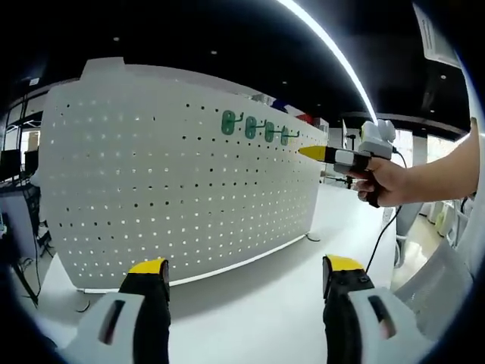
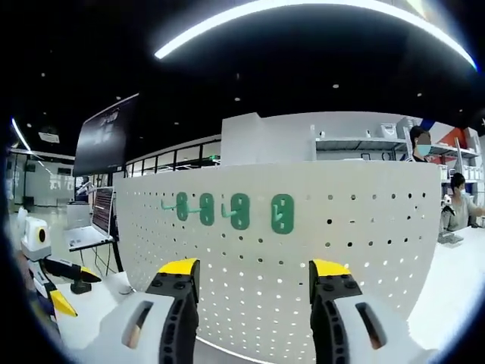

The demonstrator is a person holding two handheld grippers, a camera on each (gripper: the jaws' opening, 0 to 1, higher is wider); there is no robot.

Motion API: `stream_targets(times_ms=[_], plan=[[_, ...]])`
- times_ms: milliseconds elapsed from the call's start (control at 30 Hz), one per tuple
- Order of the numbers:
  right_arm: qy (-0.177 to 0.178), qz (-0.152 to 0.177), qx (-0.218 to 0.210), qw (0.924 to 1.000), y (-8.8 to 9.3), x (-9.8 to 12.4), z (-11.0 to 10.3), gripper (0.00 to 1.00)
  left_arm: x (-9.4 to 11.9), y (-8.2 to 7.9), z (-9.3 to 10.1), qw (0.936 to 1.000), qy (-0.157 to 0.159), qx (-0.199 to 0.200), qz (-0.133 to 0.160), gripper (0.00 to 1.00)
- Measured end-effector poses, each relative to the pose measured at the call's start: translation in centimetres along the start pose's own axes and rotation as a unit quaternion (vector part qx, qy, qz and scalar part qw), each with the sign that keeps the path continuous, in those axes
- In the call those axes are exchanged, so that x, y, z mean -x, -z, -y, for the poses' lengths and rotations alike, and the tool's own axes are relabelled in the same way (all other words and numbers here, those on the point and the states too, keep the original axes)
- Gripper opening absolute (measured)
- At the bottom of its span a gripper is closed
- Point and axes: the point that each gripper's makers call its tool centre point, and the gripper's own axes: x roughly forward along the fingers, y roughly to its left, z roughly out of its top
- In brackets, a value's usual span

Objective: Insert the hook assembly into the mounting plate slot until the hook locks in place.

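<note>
A white pegboard (image 1: 182,197) stands upright on a white table (image 1: 250,318). Several green hooks (image 1: 250,127) hang in a row near its upper right. My left gripper (image 1: 246,267) is open at the bottom of the left gripper view, well short of the board, with nothing between its yellow-tipped jaws. A hand (image 1: 383,182) holds my right gripper (image 1: 312,152), whose yellow tip points at the board just right of the hooks. In the right gripper view the pegboard (image 2: 356,250) is close ahead, the green hooks (image 2: 239,211) sit just above my open right gripper (image 2: 255,268).
A cable (image 1: 379,235) trails over the table behind the right gripper. A laptop (image 2: 91,227) and a dark screen (image 2: 106,140) stand left of the board. People (image 2: 455,201) sit at desks to the right, in front of shelves (image 2: 356,140).
</note>
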Motion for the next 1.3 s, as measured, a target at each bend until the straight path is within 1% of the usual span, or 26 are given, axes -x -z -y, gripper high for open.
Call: stream_targets(times_ms=[333,667,900,1033,1300], plan=[[-0.007,-0.006,-0.007,0.9999,1.2,2.3,-0.5,0.59,0.2,-0.4,-0.4,0.9999,-0.009,-0.014,0.005,0.86],[-0.008,-0.009,-0.015,0.9998,2.2,4.2,-0.9,0.59,0.3,-1.4,0.0,0.9996,-0.006,-0.018,0.018,0.87],[-0.011,-0.015,-0.020,0.9996,3.2,5.8,-1.4,0.62,0.5,-1.6,0.2,0.9993,-0.006,-0.029,0.022,0.89],[-0.012,-0.018,-0.024,0.9995,3.7,6.7,-1.4,0.63,0.7,-1.9,0.3,0.9993,-0.006,-0.022,0.029,0.89],[-0.017,-0.022,-0.018,0.9995,4.3,8.2,-1.9,0.65,1.1,-2.7,0.1,0.9985,-0.015,-0.033,0.042,0.90]])
